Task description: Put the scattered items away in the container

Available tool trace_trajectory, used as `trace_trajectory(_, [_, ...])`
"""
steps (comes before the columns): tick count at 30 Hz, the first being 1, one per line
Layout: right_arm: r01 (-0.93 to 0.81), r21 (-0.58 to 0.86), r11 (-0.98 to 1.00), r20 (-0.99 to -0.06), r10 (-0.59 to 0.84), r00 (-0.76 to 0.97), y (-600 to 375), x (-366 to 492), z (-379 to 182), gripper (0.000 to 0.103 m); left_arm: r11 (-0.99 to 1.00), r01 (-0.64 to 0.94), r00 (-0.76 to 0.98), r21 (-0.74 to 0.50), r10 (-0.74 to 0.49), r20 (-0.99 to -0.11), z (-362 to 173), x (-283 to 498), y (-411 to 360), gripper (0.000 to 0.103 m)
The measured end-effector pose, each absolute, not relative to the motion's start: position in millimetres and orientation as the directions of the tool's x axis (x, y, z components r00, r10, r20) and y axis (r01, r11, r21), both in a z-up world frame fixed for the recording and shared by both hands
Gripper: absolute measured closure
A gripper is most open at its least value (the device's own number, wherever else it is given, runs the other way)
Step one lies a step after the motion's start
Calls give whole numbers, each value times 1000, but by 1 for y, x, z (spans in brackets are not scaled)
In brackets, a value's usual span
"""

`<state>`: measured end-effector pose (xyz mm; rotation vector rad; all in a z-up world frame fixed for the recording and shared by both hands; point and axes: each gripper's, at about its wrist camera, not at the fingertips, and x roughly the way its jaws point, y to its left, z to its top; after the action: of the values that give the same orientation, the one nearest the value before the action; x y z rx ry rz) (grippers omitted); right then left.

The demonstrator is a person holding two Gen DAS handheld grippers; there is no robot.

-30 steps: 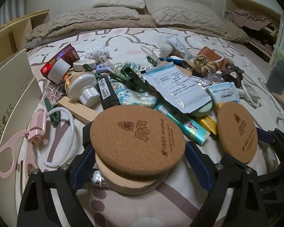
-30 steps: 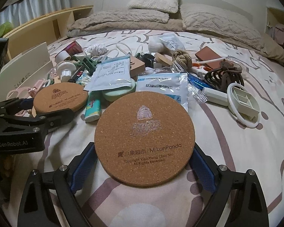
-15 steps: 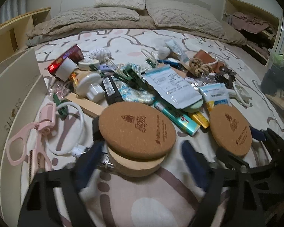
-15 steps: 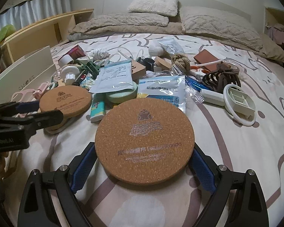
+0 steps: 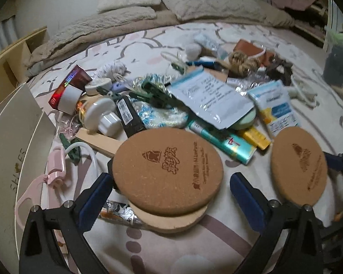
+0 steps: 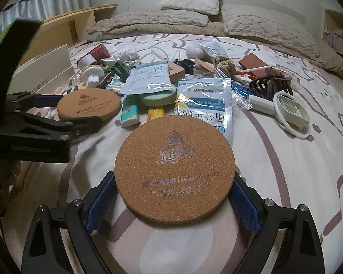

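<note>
Cork coaster [image 6: 175, 169] pinched in right gripper [image 6: 174, 199] jaws | left gripper [image 5: 171, 190] jaws spread around coaster stack [image 5: 168, 173]

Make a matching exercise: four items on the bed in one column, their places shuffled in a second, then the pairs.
Things:
1. cork coaster
2. white ring light
3. pink scissors
4. knotted rope ball

Places:
A. far back in the pile
B. between the right claw fingers
C. alone on the right side of the bed
D. beside the cardboard box

Pairs: 1-B, 2-C, 3-D, 4-A
</note>
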<state>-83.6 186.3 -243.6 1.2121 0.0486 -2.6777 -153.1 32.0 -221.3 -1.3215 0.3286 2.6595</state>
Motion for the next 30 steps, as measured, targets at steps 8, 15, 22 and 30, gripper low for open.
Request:
trace_trajectory(8, [199,57,-978,-747,-175,-642,187,-82,-244,8,-955,-237,-605,176,3,-796,-218,-165,39,0])
trace_trajectory(15, [199,58,-978,-746,-175,-642,187,-82,-244,8,-939,-234,-567,251,-78,-820,-228,-176,48,0])
trace_trajectory(22, [199,60,-978,-746,-176,-642,186,-82,-244,8,-956,-197,-570,219,-71,-819,-226,-175,44,2])
trace_trajectory(30, [202,64,-977,-746,-181,-641,185,-80,-244,8,-957,-189,-605,221,-64,-794,-214,-151,37,2])
